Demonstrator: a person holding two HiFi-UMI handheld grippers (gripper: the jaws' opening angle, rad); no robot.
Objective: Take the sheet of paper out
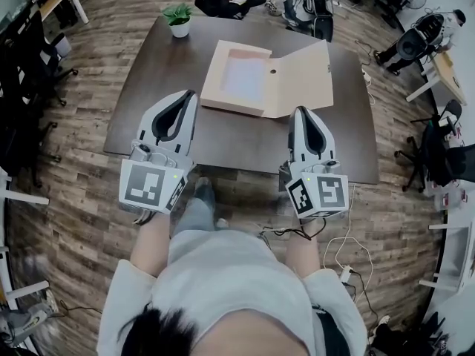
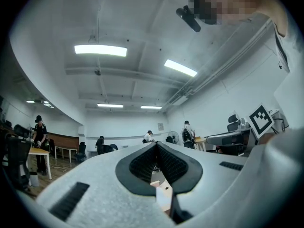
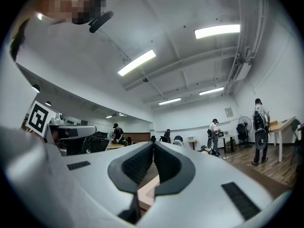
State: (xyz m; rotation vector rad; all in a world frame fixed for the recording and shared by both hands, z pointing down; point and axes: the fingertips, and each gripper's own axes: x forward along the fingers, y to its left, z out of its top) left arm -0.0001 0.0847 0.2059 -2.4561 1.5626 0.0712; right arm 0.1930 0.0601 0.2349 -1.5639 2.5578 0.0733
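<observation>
Plainly, little of the task has been done so far. A dark wooden table [image 1: 245, 139] fills the middle of the head view. A cardboard box file [image 1: 212, 76] lies on it toward the far edge, roughly midway between the left and right edges. Its lid [image 1: 306, 76] has already been folded open to the right and lies flat on the table, so access to the inside is given.

The sheet of paper [image 1: 245, 78] is seen pale and flat inside the open tray, untouched and not yet lifted.

The left gripper [image 1: 190, 95] is held over the near left part of the table, just short of the file's near left corner. Its jaws are closed tip to tip and nothing is held between them. The right gripper [image 1: 300, 110] is held near the lid's near edge, likewise closed and empty.

A small potted plant [image 1: 179, 19] stands at the far left corner, well apart from the file.

What is left, by this reading, is the whole removal: the jaws must be opened, the sheet's edge caught, and the paper drawn clear of the tray.
</observation>
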